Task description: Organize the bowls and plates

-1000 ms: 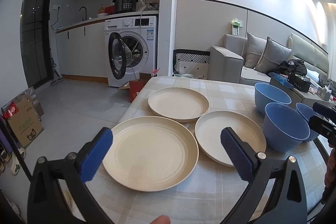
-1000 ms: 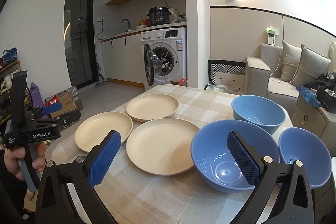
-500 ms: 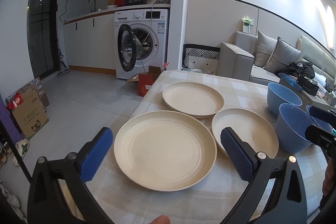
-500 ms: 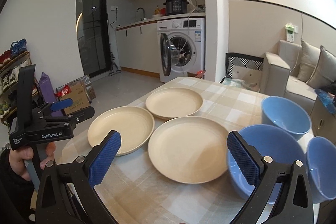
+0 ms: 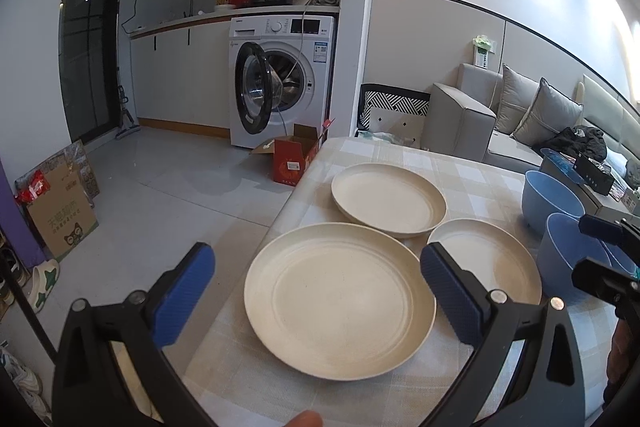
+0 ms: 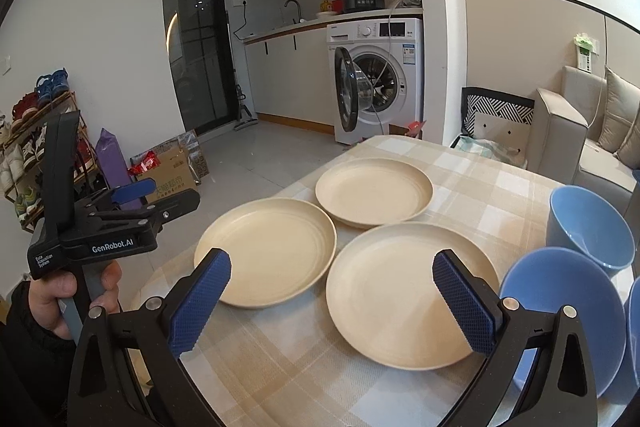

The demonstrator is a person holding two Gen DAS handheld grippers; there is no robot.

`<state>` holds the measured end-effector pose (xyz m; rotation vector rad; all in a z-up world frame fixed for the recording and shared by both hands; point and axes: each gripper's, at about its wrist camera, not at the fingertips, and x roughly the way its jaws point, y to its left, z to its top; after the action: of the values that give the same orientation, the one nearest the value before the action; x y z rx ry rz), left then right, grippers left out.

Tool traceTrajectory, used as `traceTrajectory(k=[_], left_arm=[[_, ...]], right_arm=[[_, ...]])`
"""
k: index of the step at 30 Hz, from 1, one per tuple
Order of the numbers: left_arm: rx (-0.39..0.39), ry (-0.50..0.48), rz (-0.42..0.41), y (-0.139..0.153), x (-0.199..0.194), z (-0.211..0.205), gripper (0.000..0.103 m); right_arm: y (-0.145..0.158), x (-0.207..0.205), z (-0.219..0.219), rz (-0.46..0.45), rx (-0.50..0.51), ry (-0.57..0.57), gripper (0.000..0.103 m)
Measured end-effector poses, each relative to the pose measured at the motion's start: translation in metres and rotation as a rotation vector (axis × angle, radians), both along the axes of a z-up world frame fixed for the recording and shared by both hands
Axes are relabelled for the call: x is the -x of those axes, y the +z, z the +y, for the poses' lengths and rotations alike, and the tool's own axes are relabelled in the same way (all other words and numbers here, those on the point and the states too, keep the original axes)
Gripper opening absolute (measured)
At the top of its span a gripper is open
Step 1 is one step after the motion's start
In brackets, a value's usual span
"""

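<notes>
Three cream plates lie on the checked tablecloth: a near-left plate (image 5: 340,299) (image 6: 266,251), a far plate (image 5: 388,201) (image 6: 374,191) and a right plate (image 5: 484,267) (image 6: 404,295). Blue bowls (image 6: 588,223) (image 6: 560,307) stand to their right, with a third bowl (image 6: 634,327) cut off by the frame edge. My left gripper (image 5: 318,291) (image 6: 160,197) is open, held just short of the near-left plate. My right gripper (image 6: 332,301) is open above the right plate's near-left rim. Neither holds anything.
The table edge (image 5: 280,227) drops to the floor on the left. A red carton (image 5: 294,163) and a washing machine (image 5: 280,87) with its door open stand beyond. A sofa (image 5: 520,123) is on the right. A hand (image 6: 60,299) holds the left gripper.
Both grippers have swung left. The left one now faces the near-left plate and the table edge. The right one has moved from over the bowls to over the plates.
</notes>
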<state>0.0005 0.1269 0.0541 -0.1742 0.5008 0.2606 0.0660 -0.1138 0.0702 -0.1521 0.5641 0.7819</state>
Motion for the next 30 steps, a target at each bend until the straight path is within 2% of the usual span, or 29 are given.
traceTrajectory(k=[8, 14, 21, 23, 26, 30], left_arm=[[0.028, -0.057, 0.009, 0.015, -0.017, -0.005, 0.103], [-0.017, -0.11, -0.001, 0.029, -0.023, -0.025, 0.103], [0.041, -0.194, -0.046, 0.058, -0.022, -0.038, 0.103], [0.027, -0.206, -0.059, 0.067, -0.019, -0.044, 0.103], [-0.038, -0.219, -0.098, 0.088, -0.013, -0.052, 0.103], [-0.016, -0.259, -0.107, 0.106, -0.015, -0.049, 0.103]], right_arm=[[0.033, -0.019, -0.004, -0.028, -0.031, -0.025, 0.103], [0.05, -0.024, -0.023, -0.046, -0.057, -0.052, 0.103], [0.086, -0.016, -0.044, -0.094, -0.092, -0.058, 0.103], [0.097, -0.015, -0.048, -0.099, -0.101, -0.063, 0.103], [0.115, -0.013, -0.056, -0.113, -0.119, -0.07, 0.103], [0.133, -0.011, -0.062, -0.129, -0.128, -0.078, 0.103]])
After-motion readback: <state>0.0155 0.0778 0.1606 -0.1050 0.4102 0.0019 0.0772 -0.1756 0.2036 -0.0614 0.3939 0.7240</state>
